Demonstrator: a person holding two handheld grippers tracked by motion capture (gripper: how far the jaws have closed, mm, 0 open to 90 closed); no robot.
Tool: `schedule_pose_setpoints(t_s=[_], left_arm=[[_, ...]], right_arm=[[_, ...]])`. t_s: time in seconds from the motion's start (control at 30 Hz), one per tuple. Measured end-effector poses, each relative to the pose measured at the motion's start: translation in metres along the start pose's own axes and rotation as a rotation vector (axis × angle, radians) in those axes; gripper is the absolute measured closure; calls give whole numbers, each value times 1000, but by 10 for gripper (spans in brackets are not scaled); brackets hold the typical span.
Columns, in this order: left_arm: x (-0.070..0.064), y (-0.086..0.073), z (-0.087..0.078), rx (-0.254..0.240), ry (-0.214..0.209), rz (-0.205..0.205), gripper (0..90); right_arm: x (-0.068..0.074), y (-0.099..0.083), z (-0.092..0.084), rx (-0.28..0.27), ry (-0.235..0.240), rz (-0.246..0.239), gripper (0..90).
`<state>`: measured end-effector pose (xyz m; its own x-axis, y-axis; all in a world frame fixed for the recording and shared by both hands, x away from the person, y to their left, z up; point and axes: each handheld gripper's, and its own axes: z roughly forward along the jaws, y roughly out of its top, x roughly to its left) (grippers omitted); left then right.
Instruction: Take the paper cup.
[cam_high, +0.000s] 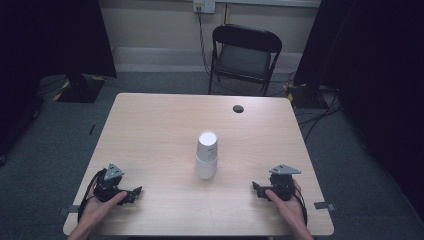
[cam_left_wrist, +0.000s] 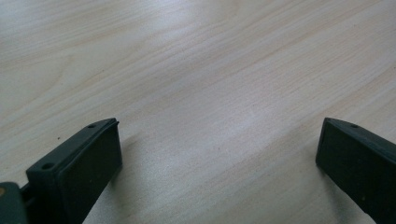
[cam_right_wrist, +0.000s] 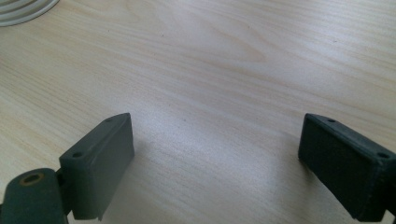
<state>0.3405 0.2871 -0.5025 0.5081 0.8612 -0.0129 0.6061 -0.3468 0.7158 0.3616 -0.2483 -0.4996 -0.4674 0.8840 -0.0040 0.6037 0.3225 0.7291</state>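
Both tools rest on the table (cam_high: 150, 130) with jaws apart — left tool (cam_high: 134, 192) at 8 o'clock, right tool (cam_high: 256, 188) at 4 o'clock of the stacked white cups (cam_high: 206, 155).

The stacked cups (cam_high: 206, 155) stand mid-table (cam_high: 150, 130) between my left gripper (cam_high: 134, 193) and right gripper (cam_high: 256, 189), chair (cam_high: 245, 55) behind
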Motion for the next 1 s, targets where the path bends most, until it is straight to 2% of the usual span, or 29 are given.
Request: schedule_pose_setpoints(t_s=[0.23,0.37,0.7,0.73,0.87,0.93,0.97,1.0], left_arm=[[0,2,2,1,1,1,0],[0,2,2,1,1,1,0],[0,2,2,2,5,2,0],[0,2,2,2,6,1,0],[0,2,2,2,6,0,0],[0,2,2,2,6,0,0],[0,3,2,2,8,-1,0],[0,2,2,2,7,-1,0]], right_arm=[[1,0,0,0,-6,6,101],[4,0,-5,5,1,3,170],[27,18,-24,-128,93,-23,195],[27,18,-24,-128,93,-23,195],[38,34,-30,-200,156,-53,191],[40,37,-32,-215,168,-60,187],[45,43,-35,-238,203,-74,185],[48,45,-36,-238,218,-86,184]])
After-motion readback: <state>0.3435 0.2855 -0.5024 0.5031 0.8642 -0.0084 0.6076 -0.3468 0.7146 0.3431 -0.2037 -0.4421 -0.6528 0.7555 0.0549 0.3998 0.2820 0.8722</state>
